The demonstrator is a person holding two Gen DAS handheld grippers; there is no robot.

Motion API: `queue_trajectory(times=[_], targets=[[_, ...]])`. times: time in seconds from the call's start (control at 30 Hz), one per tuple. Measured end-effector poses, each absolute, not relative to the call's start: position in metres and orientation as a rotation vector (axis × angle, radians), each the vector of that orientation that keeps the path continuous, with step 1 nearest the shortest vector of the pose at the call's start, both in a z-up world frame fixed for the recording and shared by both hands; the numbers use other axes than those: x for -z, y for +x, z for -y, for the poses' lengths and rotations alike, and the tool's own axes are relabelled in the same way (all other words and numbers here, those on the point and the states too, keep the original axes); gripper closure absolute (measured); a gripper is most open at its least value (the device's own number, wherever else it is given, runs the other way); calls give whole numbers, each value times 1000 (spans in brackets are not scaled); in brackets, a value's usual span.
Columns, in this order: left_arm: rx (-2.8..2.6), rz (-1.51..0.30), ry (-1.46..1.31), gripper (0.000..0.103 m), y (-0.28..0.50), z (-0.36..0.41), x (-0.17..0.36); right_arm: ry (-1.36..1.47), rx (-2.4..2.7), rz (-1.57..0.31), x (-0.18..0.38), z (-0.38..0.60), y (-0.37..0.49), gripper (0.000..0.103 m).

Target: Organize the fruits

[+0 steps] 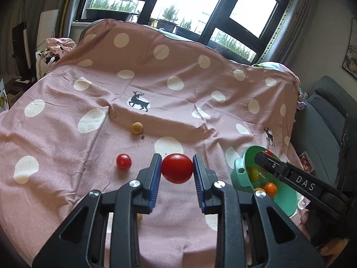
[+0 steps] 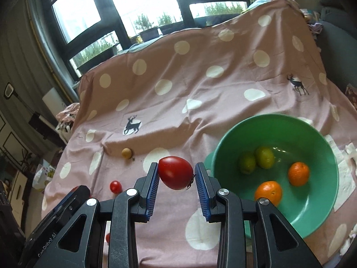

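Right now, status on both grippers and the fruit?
Left gripper shut on red tomato. Right gripper shut on another tomato. Green bowl beside, path clear.

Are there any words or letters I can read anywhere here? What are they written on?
"DAS" – white letters on the black body of the right tongs, seen from the left wrist.
"GenRobot.AI" – white letters on the black body of the left tongs, at the lower left edge of the right wrist view; the start is partly cut off.
The framed picture on the wall is too blurred to read.
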State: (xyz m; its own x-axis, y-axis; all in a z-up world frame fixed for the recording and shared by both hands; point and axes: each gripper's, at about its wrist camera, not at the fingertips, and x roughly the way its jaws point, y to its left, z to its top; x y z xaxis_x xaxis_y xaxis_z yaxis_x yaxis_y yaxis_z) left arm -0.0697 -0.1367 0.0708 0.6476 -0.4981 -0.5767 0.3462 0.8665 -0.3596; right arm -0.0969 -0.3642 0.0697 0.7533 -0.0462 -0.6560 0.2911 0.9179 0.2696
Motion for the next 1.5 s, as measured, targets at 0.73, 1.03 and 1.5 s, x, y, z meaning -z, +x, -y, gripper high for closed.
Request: queue_trajectory(times=[0.73,1.03,1.5], targets=[[849,-824,-20,75,-90,284,-67,605,462,-613,-67,484,-165,69],[902,-897,59,75,-92,316,-48,649,500,-661,-53,500,-167,69],[928,-931,138,75,-101,337,-35,651,519,-713,-44,504,-162,68]])
